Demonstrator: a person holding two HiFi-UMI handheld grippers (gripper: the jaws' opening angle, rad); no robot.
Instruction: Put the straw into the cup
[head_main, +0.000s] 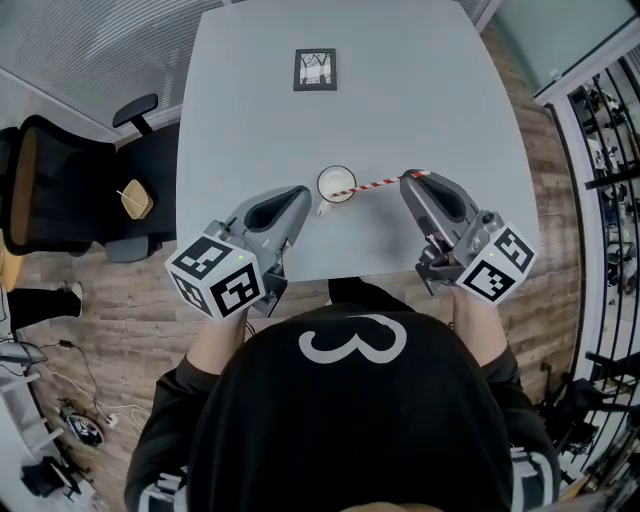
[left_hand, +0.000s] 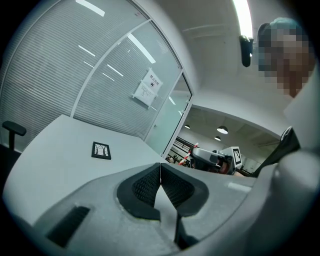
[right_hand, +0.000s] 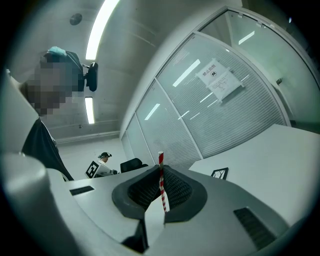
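Note:
A white cup (head_main: 336, 185) stands near the front edge of the grey table (head_main: 420, 90). A red-and-white striped straw (head_main: 377, 185) runs level from my right gripper (head_main: 410, 178) toward the cup, and its far end reaches over the rim. My right gripper is shut on the straw (right_hand: 162, 182), which stands between its black pads. My left gripper (head_main: 298, 193) sits just left of the cup, shut with nothing between its pads (left_hand: 145, 185). The right gripper (left_hand: 212, 159) also shows in the left gripper view.
A small black-framed picture (head_main: 315, 69) lies flat at the table's far side, also visible as a framed picture (left_hand: 101, 150). A black office chair (head_main: 60, 185) stands to the left of the table. Glass walls with blinds surround the room.

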